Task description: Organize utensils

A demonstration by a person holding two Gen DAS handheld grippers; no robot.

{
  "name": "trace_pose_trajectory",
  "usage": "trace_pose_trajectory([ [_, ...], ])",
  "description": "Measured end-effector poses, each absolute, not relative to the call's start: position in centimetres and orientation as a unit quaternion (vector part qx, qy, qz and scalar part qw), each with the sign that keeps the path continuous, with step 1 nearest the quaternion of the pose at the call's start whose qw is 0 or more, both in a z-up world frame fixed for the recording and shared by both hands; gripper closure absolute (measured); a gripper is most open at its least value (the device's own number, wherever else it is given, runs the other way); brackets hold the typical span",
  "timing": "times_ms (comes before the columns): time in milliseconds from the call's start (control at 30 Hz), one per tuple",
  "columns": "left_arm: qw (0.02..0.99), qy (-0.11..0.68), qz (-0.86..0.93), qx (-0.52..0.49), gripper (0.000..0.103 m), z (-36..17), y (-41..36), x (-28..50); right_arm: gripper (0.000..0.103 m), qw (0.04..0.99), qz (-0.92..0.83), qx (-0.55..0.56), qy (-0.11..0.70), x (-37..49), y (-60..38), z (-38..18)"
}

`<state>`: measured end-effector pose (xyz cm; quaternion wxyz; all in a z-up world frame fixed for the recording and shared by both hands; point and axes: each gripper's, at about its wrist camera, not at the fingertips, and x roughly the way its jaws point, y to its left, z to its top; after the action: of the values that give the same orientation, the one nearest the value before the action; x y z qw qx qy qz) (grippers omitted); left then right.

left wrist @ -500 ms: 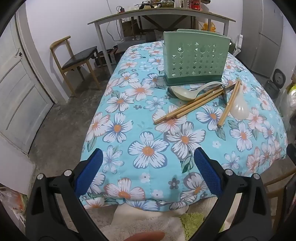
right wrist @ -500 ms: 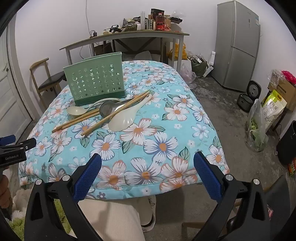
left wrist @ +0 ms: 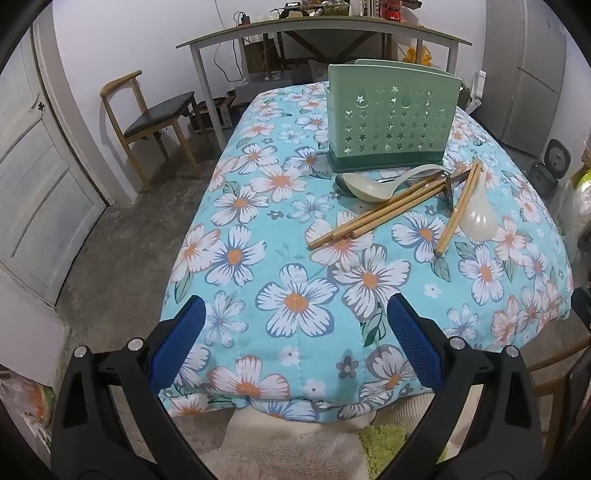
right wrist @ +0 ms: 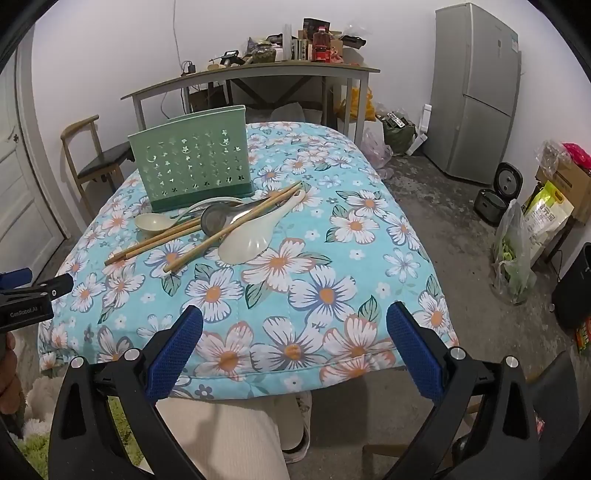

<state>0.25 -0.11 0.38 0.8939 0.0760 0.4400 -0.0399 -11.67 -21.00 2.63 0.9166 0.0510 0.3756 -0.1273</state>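
A green perforated utensil holder [left wrist: 391, 118] [right wrist: 194, 164] stands upright on the floral-cloth table [left wrist: 295, 258] [right wrist: 332, 258]. In front of it lies a pile: wooden chopsticks [left wrist: 384, 210] [right wrist: 155, 242], a small cream spoon [left wrist: 365, 184] [right wrist: 149, 223], a large cream spoon [left wrist: 478, 219] [right wrist: 247, 242] and a metal ladle [right wrist: 216, 219]. My left gripper [left wrist: 295, 339] is open and empty over the table's near edge. My right gripper [right wrist: 293, 345] is open and empty over the near edge, well short of the pile.
A wooden chair [left wrist: 155, 118] and a grey desk [left wrist: 314, 33] stand behind the table. A fridge [right wrist: 476, 92], a rice cooker [right wrist: 496, 199] and bags [right wrist: 517, 254] are at the right. The left gripper's tip [right wrist: 26, 291] shows at the right view's left edge.
Both views have shifted only slightly; the utensils and holder have not moved, and both grippers stay open.
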Motion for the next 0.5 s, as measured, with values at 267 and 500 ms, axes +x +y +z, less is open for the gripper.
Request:
trace_pose_trajectory([
  [267,0.894,0.441,-0.041,0.074,0.008,0.49,-0.07,0.16,0.006,0.916,-0.128,0.051,0.376,-11.67,-21.05,2.65],
  [500,0.893,0.441,-0.041,0.071,0.008,-0.04,0.04,0.19,0.006,0.916,-0.128,0.049,0.376,-11.7,-20.92,2.57],
])
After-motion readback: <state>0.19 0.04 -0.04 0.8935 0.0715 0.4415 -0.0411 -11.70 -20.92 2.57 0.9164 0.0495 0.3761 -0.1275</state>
